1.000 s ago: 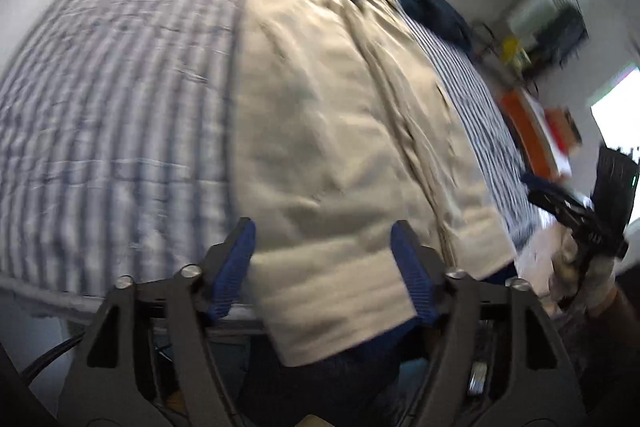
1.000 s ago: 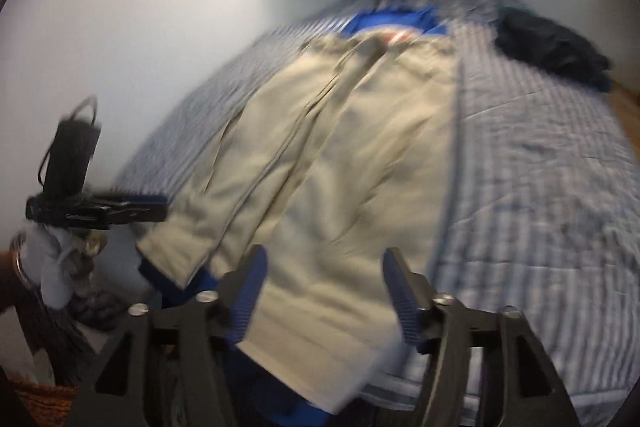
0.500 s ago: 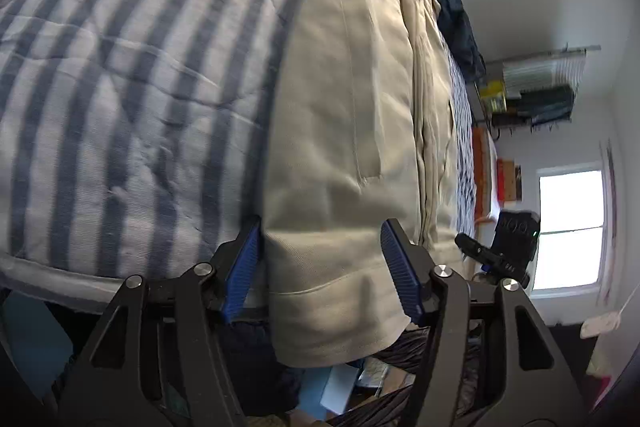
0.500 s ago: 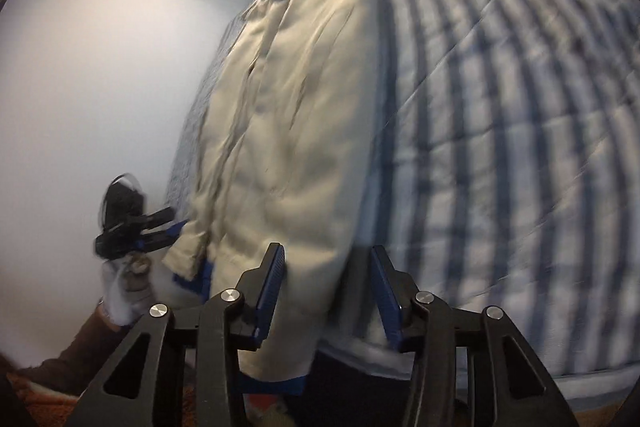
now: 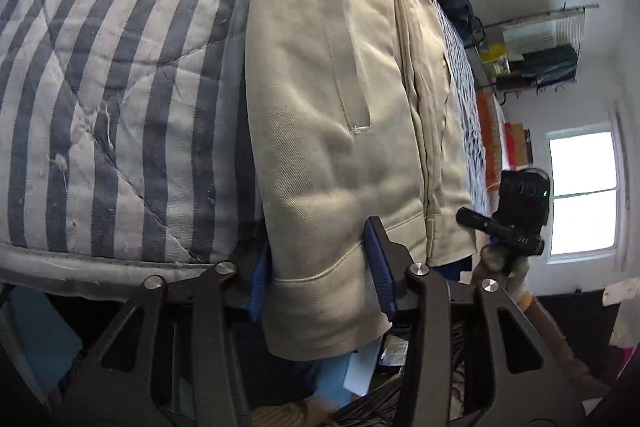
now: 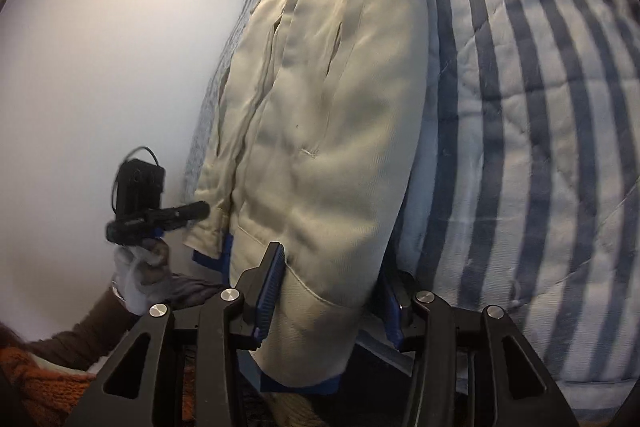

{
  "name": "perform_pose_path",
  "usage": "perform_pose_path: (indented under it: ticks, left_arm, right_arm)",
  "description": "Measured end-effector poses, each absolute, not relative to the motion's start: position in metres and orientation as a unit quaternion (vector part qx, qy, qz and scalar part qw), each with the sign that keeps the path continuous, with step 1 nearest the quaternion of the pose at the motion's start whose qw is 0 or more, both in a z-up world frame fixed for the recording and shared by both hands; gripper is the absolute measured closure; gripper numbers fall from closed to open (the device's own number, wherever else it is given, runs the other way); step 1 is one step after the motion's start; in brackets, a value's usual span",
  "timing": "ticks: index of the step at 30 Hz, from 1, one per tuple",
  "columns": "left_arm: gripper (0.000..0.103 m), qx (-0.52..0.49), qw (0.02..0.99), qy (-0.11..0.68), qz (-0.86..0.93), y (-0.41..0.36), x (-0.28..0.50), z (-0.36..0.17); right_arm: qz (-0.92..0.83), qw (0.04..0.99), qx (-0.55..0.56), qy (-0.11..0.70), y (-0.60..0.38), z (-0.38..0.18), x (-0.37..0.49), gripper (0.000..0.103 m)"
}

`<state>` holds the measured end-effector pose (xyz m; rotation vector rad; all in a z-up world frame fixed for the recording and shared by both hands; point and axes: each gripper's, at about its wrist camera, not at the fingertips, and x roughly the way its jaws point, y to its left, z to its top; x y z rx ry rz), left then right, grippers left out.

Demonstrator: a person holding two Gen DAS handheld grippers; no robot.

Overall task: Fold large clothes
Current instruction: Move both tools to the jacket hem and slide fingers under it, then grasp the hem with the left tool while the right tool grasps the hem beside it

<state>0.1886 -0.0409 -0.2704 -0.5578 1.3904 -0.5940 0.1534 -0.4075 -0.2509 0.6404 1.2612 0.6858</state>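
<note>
jacket (image 5: 320,115): beige, spread flat on bed (image 5: 100,75), hem overhanging edge toward both grippers
left gripper (image 5: 320,275): open, straddling one hem corner, not clamped
right gripper (image 6: 330,291): open, straddling other corner
progress: no fold yet; grasp and all folds left

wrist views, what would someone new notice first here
A long beige jacket lies lengthwise on a blue-and-white striped quilt, its hem hanging over the near edge. The left gripper and right gripper each straddle a corner of that hem, jaws apart around the cloth. A bright window glows at the right of the left wrist view.
</note>
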Motion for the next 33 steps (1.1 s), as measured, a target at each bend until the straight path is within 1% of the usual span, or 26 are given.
perform_pose_path:
  ticks: [1,2,3,4,7,15,18,24,28,33]
  left_arm:
    - [0.072,-0.249,0.694,0.620,-0.267,-0.041,0.188,-0.269]
    - [0.078,-0.251,0.695,0.618,-0.268,-0.040,0.187,-0.269]
    - [0.084,-0.259,0.693,0.616,-0.269,-0.040,0.188,-0.267]
    - [0.086,-0.272,0.690,0.612,-0.274,-0.038,0.188,-0.265]
    - [0.088,-0.294,0.691,0.594,-0.289,-0.032,0.188,-0.253]
    - [0.089,-0.352,0.686,0.555,-0.311,-0.028,0.209,-0.221]
    - [0.089,-0.356,0.700,0.540,-0.303,-0.024,0.225,-0.203]
    - [0.089,-0.334,0.726,0.533,-0.278,-0.034,0.267,-0.183]
    - [0.089,-0.337,0.731,0.534,-0.259,-0.038,0.294,-0.186]
    - [0.089,-0.354,0.724,0.542,-0.238,-0.039,0.323,-0.199]
  right_arm:
    - [0.311,0.708,0.283,0.567,-0.406,-0.249,0.155,0.064]
    - [0.316,0.709,0.282,0.564,-0.404,-0.246,0.156,0.066]
    - [0.319,0.710,0.285,0.560,-0.404,-0.245,0.157,0.073]
    - [0.322,0.710,0.292,0.554,-0.403,-0.242,0.158,0.079]
    - [0.331,0.714,0.310,0.533,-0.404,-0.233,0.160,0.083]
    - [0.351,0.736,0.357,0.456,-0.404,-0.186,0.177,0.085]
    - [0.336,0.747,0.373,0.435,-0.410,-0.170,0.191,0.085]
    - [0.270,0.772,0.361,0.448,-0.410,-0.152,0.236,0.086]
    - [0.222,0.776,0.365,0.465,-0.409,-0.152,0.263,0.087]
    - [0.187,0.767,0.376,0.484,-0.415,-0.167,0.291,0.087]
